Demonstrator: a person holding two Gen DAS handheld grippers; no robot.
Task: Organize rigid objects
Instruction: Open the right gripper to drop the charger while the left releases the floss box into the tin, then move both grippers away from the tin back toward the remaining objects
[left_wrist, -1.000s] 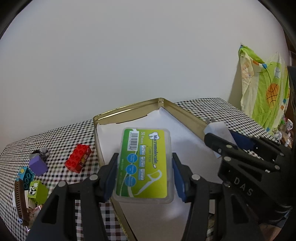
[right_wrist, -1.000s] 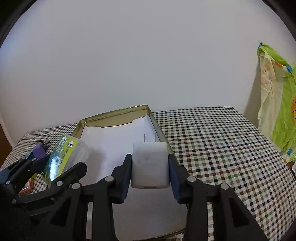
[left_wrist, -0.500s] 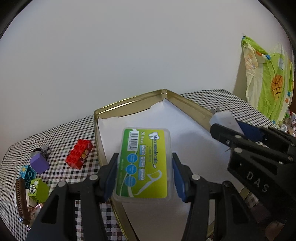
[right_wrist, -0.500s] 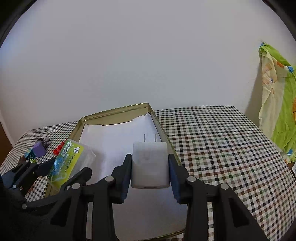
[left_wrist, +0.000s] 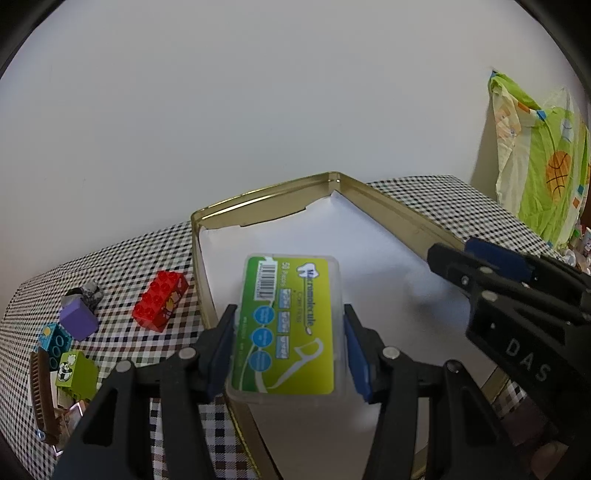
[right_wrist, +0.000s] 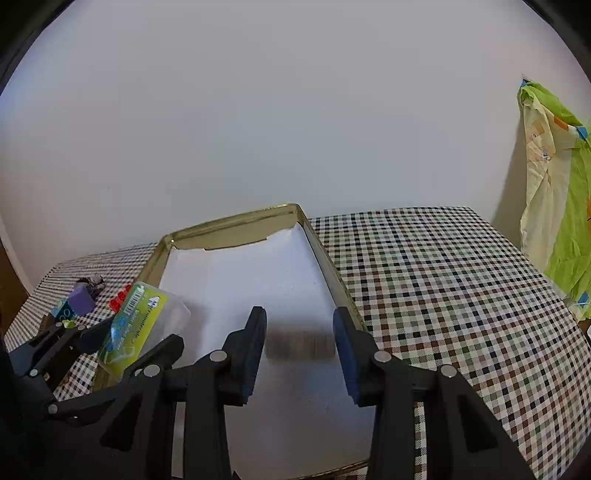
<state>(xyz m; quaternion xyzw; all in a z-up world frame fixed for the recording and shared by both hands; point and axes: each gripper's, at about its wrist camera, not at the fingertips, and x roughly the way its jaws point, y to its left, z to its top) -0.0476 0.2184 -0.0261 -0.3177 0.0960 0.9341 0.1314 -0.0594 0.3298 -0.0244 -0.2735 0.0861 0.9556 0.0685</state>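
Note:
My left gripper (left_wrist: 288, 314) is shut on a clear box of floss picks (left_wrist: 295, 295) with a green label. It holds the box over the near left rim of a gold tin tray (left_wrist: 266, 192) lined with white paper. In the right wrist view the same box (right_wrist: 136, 325) hangs at the tray's left edge. My right gripper (right_wrist: 299, 325) hovers over the tray (right_wrist: 236, 218) with its fingers apart and nothing between them. A blurred grey patch (right_wrist: 299, 343) shows on the paper below it. The white charger cannot be made out.
Left of the tray, on the checked tablecloth (right_wrist: 443, 288), lie a red brick (left_wrist: 160, 301), a purple block (left_wrist: 78, 323), a blue brick (left_wrist: 55, 341), a green brick (left_wrist: 75, 373) and a brown comb (left_wrist: 40, 398). A green patterned cloth (left_wrist: 543, 177) hangs at the right.
The white charger that sat between my right gripper's fingers is gone from them; only a grey blur shows below. The left gripper keeps its hold on the floss box.

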